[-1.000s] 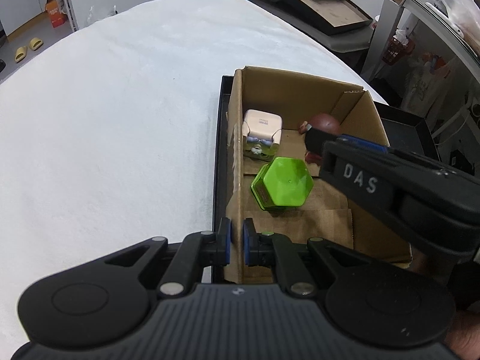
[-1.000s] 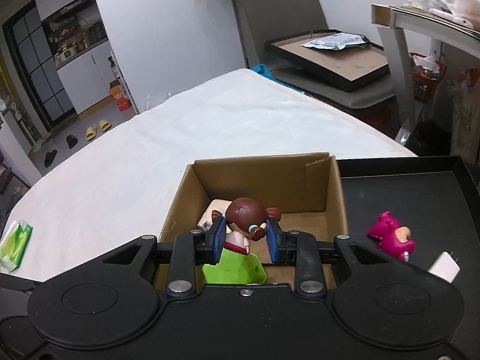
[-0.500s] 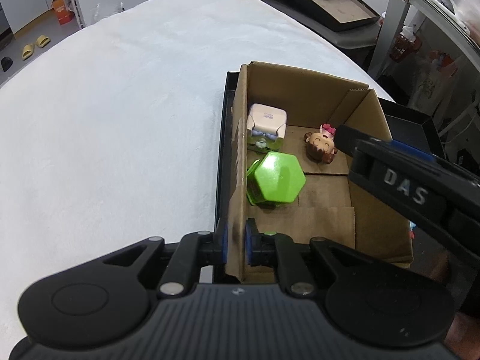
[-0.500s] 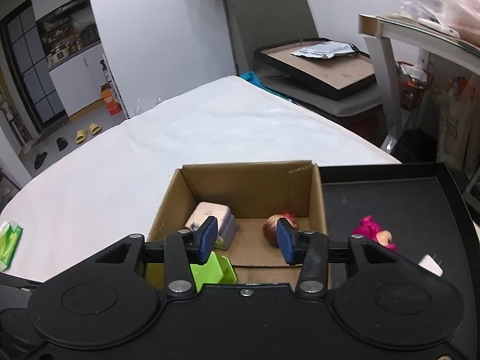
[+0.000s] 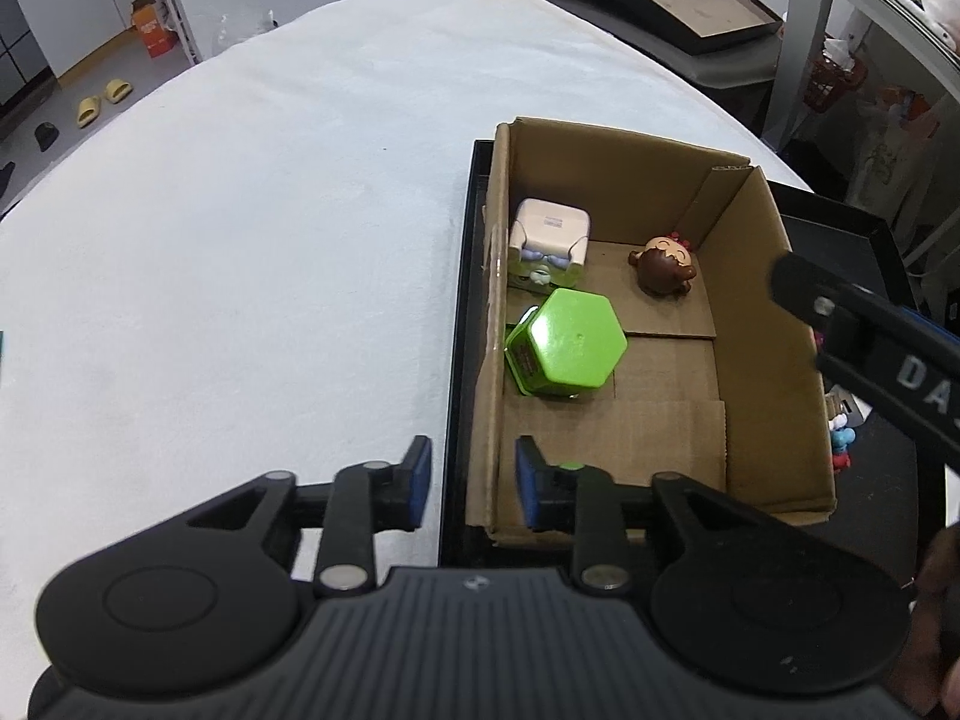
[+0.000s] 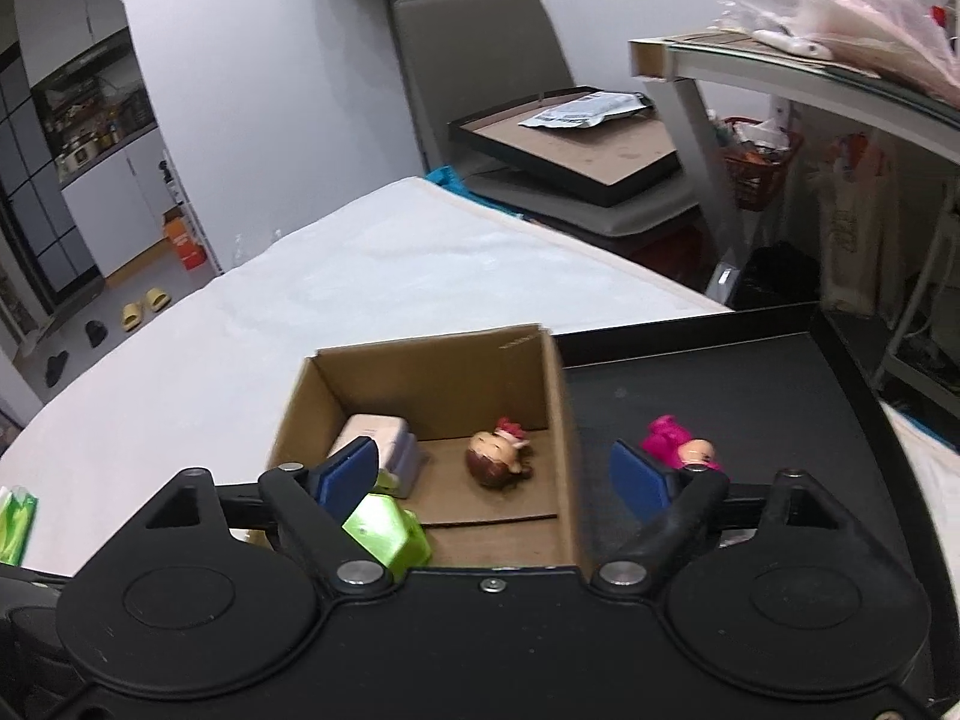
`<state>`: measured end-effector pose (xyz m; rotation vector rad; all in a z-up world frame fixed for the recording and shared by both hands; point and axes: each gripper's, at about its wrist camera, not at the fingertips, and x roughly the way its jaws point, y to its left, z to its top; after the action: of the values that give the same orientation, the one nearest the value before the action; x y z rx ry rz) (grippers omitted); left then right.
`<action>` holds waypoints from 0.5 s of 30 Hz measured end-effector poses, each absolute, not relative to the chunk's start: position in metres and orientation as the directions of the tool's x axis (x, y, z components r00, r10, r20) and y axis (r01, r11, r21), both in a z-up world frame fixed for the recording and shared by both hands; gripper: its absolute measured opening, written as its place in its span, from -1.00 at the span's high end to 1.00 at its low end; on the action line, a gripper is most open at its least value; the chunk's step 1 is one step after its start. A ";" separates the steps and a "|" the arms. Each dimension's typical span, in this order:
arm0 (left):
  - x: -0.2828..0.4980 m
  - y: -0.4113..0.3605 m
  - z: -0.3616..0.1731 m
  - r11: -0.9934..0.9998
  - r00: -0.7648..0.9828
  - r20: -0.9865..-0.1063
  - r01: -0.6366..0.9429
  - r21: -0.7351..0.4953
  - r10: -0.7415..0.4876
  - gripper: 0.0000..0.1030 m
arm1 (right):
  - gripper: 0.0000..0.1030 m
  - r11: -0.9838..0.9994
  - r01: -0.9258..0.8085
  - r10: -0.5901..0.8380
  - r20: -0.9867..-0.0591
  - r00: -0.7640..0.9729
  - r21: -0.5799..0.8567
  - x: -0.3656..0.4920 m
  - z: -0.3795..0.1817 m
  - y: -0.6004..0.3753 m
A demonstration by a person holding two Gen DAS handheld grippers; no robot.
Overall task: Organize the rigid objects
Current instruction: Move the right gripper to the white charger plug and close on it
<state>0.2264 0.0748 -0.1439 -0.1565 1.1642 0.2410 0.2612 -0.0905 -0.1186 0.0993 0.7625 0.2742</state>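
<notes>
Left wrist view: my left gripper (image 5: pixel 468 489) has its blue-padded fingers (image 5: pixel 417 483) apart, one on each side of the near left wall of the open brown cardboard box (image 5: pixel 765 324), without pressing on it. The box stands in a shallow black tray (image 5: pixel 459 372), against the tray's left rim, and the tray rests on a table covered with a white cloth (image 5: pixel 240 240). Three items lie on the box floor. A small pale pink and green cube-shaped toy (image 5: pixel 547 243) sits in the far left corner. A bright green hexagonal plastic container (image 5: pixel 567 345) lies just in front of it, close to the left wall. A small brown-haired doll figure with a red bow (image 5: pixel 663 267) lies on its side near the far right corner, apart from the other two. My right gripper (image 5: pixel 864 330) shows as a black bar marked with white letters, above the box's right wall. A small blue and red figure (image 5: pixel 840 444) is partly visible in the tray, just outside that wall.

Right wrist view: my right gripper (image 6: pixel 498 477) is wide apart and holds nothing. Its left finger (image 6: pixel 348 474) is over the box (image 6: pixel 432 372) interior above the green container (image 6: pixel 387 534); its right finger is outside the right wall, over the tray (image 6: pixel 750 372). The doll figure (image 6: pixel 498 459) lies on the box floor between the fingers, touching neither. The cube-shaped toy (image 6: pixel 384 441) is in the far left corner. A magenta plush-like figure (image 6: pixel 681 441) lies in the tray just right of the box. A green packet (image 6: pixel 15 525) lies on the cloth (image 6: pixel 390 264) at the far left edge.
</notes>
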 end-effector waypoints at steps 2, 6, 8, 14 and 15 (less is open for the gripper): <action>0.226 0.073 -0.143 0.962 0.375 -0.919 -0.272 0.013 0.118 0.27 | -0.68 0.965 -0.191 0.262 -0.667 0.697 0.179 0.260 -0.118 -0.097; 0.226 0.065 -0.141 0.964 0.375 -0.917 -0.264 0.038 0.139 0.18 | -0.68 0.976 -0.139 0.217 -0.679 0.701 0.168 0.261 -0.120 -0.112; 0.228 0.062 -0.140 0.964 0.374 -0.914 -0.260 0.058 0.156 0.05 | -0.68 0.979 -0.109 0.198 -0.682 0.704 0.171 0.263 -0.121 -0.120; 0.233 0.048 -0.142 0.962 0.365 -0.906 -0.240 0.128 0.212 -0.16 | -0.68 0.982 -0.018 0.147 -0.702 0.697 0.188 0.271 -0.129 -0.142; 0.234 0.046 -0.143 0.962 0.362 -0.907 -0.240 0.132 0.215 -0.17 | -0.68 0.983 -0.006 0.137 -0.705 0.696 0.186 0.272 -0.131 -0.145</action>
<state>0.2338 0.0465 -0.1425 -0.0242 1.1646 0.2931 0.2722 -0.1446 -0.1306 0.1743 0.7979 0.0803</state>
